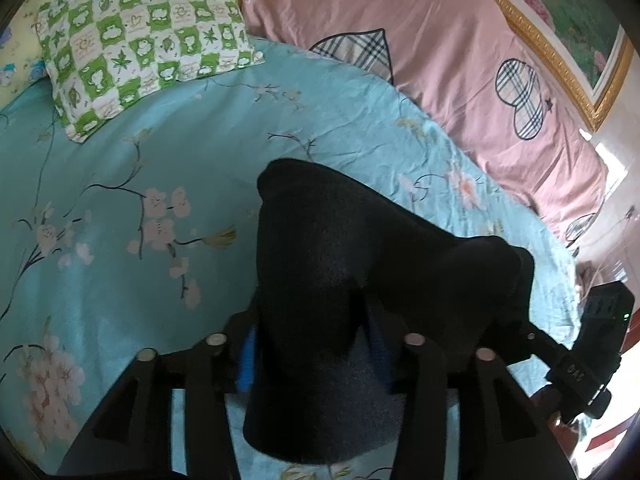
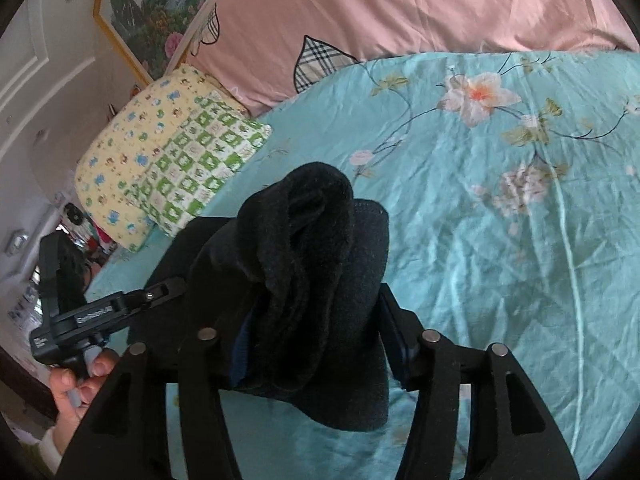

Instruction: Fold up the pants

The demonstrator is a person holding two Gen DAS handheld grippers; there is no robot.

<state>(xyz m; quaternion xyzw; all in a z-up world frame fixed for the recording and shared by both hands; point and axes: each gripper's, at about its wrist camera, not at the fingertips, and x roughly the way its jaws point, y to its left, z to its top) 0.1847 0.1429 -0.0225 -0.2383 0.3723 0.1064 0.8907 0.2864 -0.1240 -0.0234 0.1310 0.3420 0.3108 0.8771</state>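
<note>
- Nearest our left wrist camera, the left gripper has its fingers closed on a fold of the black pants, with cloth bunched between them and draped over them.
- In the right wrist view, our right gripper likewise pinches a thick bunch of the pants.
- The pants are lifted above the bed, stretched sideways between the two grippers, so their long axis runs across from left to right.
- A hand shows at the lower left of the right view.
- Below lies a turquoise flowered sheet.
- Further back sit a green checked pillow, a yellow pillow, a pink quilt and a framed picture.
</note>
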